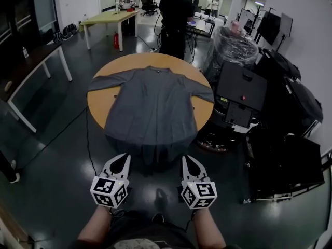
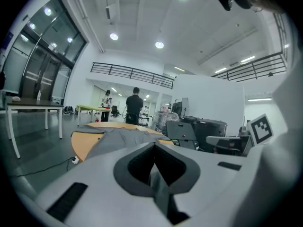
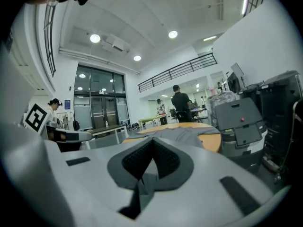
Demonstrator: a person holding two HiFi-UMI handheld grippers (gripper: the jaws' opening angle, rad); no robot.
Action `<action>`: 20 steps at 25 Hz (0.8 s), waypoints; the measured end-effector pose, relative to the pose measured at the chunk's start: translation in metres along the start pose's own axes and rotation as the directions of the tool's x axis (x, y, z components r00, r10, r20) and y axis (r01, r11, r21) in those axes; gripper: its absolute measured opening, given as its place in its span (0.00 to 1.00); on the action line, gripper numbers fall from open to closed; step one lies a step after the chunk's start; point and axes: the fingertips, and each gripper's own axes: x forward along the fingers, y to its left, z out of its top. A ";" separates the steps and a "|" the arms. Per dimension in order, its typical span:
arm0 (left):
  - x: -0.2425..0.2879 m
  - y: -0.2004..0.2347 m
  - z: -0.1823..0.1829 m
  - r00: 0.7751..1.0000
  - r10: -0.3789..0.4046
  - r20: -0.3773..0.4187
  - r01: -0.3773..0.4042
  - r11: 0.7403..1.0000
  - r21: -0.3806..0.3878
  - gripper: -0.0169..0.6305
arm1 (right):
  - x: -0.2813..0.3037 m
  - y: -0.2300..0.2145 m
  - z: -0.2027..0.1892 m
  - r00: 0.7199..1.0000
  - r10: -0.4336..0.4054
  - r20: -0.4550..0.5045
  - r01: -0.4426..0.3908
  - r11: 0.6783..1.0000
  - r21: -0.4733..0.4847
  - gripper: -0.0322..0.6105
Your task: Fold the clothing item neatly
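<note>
The left claw [image 1: 123, 158] and the right claw [image 1: 185, 160] are both pinched shut with nothing between their jaws. They are held side by side in the air just short of the near edge of the round, orange-brown wooden surface [image 1: 96, 107]. Each gripper view shows the same thing: closed tips that are empty and apart from the cloth.

The long-sleeved grey fabric shirt [image 1: 150, 102] lies spread flat and unfolded across the surface. Its collar is toward the far edge and its sleeves reach out toward the left and right edges. The hem droops over the near edge, right in front of the claws.

No fold has been made, so this looks like the approach before the first grasp. The next move probably calls for both claws to open and come forward to the cloth. Each could then take one side of the hanging hem, or the nearer parts of the sleeves, pinching the fabric rather than the rim of the surface. Lifting the two sides evenly should help the first crease fall straight.

No brand, label or print can be made out on the shirt. The only markings in view are the black-and-white square patterns on the left claw's cube [image 1: 109, 191] and the right claw's cube [image 1: 198, 193]. These are codes, not words.
</note>
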 end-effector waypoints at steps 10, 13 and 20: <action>0.002 0.046 0.012 0.996 0.085 0.015 -0.086 0.996 0.007 0.04 | 0.058 0.032 -0.007 0.993 0.109 -0.039 -0.109 0.994 -0.001 0.03; 0.011 0.081 0.016 0.996 0.085 0.010 -0.085 0.996 -0.008 0.04 | 0.090 0.049 -0.006 0.992 0.112 -0.050 -0.113 0.994 -0.012 0.03; 0.044 0.170 0.038 0.999 0.046 0.003 -0.046 0.999 -0.028 0.04 | 0.175 0.084 0.005 0.997 0.062 -0.048 -0.063 0.998 -0.022 0.03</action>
